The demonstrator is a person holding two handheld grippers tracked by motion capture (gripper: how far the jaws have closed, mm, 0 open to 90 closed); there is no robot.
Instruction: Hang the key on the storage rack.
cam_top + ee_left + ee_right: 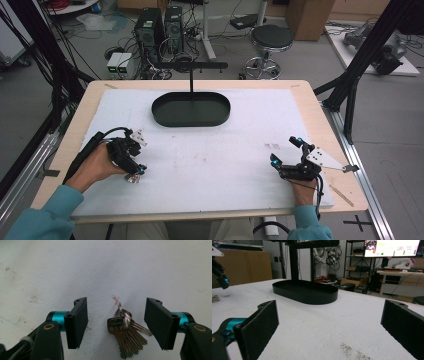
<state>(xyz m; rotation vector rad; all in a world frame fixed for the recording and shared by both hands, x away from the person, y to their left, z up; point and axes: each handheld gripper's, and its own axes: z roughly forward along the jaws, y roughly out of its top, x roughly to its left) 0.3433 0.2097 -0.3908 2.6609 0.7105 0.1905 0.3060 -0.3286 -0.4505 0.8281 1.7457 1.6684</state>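
A bunch of several metal keys on a ring [124, 331] lies flat on the white table cover. My left gripper [117, 322] points down over it, one black pad [78, 322] on each side of the bunch and neither touching it; it is open. From above, the keys [132, 178] show just under that gripper [135, 171] at the table's left. My right gripper [285, 151] rests at the table's right, open, with nothing between its pads [262, 325]. Far off in the right gripper view are the left gripper [220, 275] and the keys [215, 298].
A black oval tray [160, 116] with an upright post and crossbar [191, 75] stands at the far middle of the table; its wall [312, 297] faces the right gripper. White foam sheet [225, 150] covers the wooden tabletop. Stool, computers and cables sit on the floor beyond.
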